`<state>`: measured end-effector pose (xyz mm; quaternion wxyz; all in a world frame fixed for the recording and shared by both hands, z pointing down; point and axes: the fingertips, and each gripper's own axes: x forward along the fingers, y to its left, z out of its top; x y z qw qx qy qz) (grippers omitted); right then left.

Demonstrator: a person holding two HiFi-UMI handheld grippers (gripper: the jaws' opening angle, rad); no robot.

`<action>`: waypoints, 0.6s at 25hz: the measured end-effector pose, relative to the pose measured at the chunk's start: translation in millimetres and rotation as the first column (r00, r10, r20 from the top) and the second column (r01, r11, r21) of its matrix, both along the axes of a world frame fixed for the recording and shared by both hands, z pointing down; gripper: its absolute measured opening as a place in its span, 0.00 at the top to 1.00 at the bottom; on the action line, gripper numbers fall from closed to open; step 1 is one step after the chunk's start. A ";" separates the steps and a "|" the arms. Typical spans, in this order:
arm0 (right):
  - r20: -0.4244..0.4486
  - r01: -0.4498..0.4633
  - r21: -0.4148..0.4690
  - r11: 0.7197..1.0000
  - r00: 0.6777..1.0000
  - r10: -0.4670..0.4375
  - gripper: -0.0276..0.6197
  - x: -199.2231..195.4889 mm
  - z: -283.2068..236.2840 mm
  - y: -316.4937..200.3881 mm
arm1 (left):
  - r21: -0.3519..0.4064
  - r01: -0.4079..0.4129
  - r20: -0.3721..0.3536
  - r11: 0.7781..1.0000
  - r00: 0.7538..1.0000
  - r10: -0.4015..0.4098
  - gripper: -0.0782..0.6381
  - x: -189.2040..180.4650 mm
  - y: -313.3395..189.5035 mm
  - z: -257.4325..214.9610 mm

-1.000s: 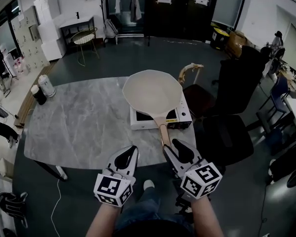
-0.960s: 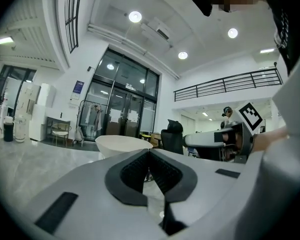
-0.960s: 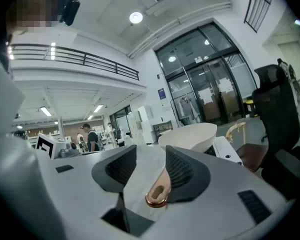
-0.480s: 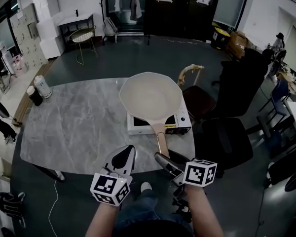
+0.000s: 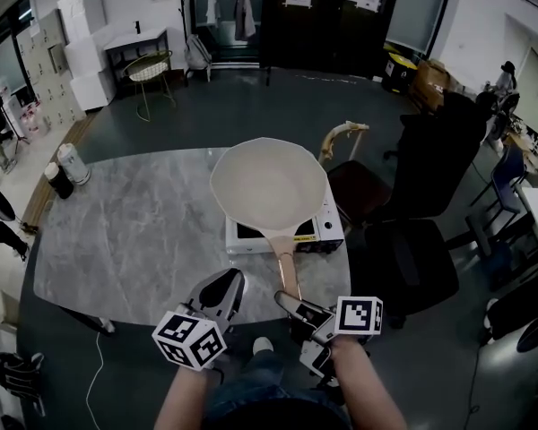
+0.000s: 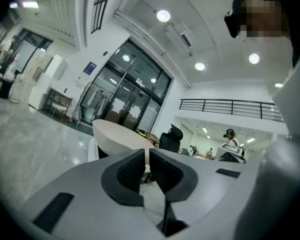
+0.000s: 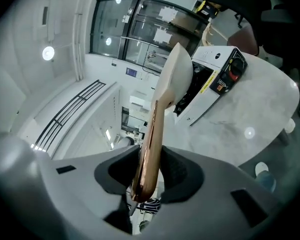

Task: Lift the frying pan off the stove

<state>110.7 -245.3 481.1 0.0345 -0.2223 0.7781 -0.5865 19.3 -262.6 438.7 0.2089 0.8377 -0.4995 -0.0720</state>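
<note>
While the frying pan (image 5: pixel 269 182) sits on the stove (image 5: pixel 321 233), its handle (image 5: pixel 286 271) reaching past the stove's near edge into the right gripper's (image 5: pixel 291 305) jaws, just closed onto it, lift level and straight up, with the left gripper (image 5: pixel 217 292), jaws together and empty, kept clear.

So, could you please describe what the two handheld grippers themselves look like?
The left gripper and the right gripper match. Each has a pale grey-white moulded shell and two broad fingers lined with black ribbed padding. Each carries a white cube printed with black square markers on its faces. No sleeves cover the forearms.
</note>
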 end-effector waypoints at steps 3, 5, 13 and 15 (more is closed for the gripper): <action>0.003 0.030 0.002 1.000 1.000 -0.030 0.74 -1.7 -4.0 -0.5 | -0.083 -0.076 -0.143 0.994 0.988 0.063 0.72 7.8 -6.8 12.1; 0.013 0.055 0.008 0.998 0.998 -0.055 0.74 -4.7 -7.2 0.6 | -0.128 -0.124 -0.253 0.984 0.963 0.088 0.62 12.7 -14.4 18.1; -0.003 0.076 -0.086 0.993 0.997 -0.077 0.75 -5.3 -1.3 7.6 | -0.260 -0.261 -0.502 0.930 0.859 0.101 0.57 35.5 -44.9 48.5; -0.006 0.085 -0.087 0.993 0.996 -0.085 0.75 -5.4 -0.3 8.6 | -0.271 -0.281 -0.521 0.921 0.847 0.105 0.57 42.4 -53.4 53.2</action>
